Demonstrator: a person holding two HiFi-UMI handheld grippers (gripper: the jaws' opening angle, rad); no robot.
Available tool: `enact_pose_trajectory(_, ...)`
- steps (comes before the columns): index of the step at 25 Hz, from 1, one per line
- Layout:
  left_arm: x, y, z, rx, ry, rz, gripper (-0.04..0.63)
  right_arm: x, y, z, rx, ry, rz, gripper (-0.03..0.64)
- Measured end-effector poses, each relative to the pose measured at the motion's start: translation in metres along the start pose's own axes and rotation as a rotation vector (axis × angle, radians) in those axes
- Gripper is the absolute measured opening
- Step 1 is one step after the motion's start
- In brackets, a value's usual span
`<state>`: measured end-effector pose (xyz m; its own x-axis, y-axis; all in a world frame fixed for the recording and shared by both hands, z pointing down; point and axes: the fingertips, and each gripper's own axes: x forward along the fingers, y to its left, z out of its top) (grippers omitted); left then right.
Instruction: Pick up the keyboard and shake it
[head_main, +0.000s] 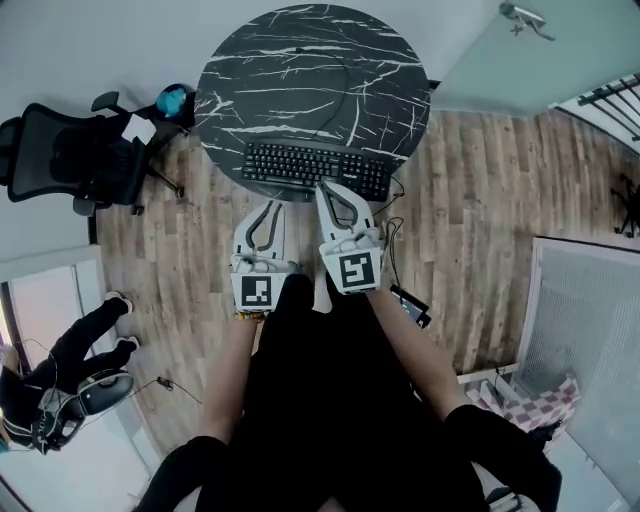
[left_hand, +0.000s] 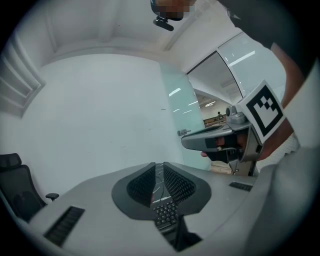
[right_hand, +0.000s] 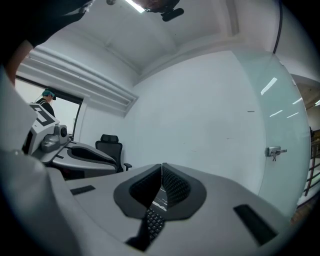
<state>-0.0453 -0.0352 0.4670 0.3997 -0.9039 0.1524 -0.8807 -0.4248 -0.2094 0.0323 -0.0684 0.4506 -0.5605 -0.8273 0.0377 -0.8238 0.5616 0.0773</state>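
standing over a wood floor (head_main: 480, 200), a person in dark clothing holds both arms forward, a tool in each hand with its square-marker cube facing up. the left gripper (head_main: 268, 208) hangs nearer the body, its tip just short of the near rim of the desk (head_main: 300, 60). in the left gripper view its fingers (left_hand: 142, 182) are drawn together with only a thin slit between the ribbed pads, and nothing is held there. the right gripper (head_main: 325, 190) reaches a little further, its tip over the near edge of the keyboard (head_main: 318, 168); whether it touches cannot be told. in the right gripper view its fingers (right_hand: 175, 187) meet at the tips, again gripping nothing, with black keys showing through the gap lower down. the keyboard lies flat along the near side of the round, black, white-veined desk, its long side across the view, not lifted. a dark cable (head_main: 395, 225) hangs from its right end towards the floor. off to the left of the desk stands a black office chair (head_main: 70, 155), and at the lower left edge of the head view another person (head_main: 60, 370) is partly visible. beyond the desk rises a pale wall (head_main: 120, 40).
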Motion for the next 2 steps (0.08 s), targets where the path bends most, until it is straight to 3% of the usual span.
enact_pose_trajectory(2,-0.0137,-0.0015,0.0006,0.006,-0.006,-0.006,0.054,-0.0110,0.0057,0.0034,-0.025,0.002,0.014,0.031)
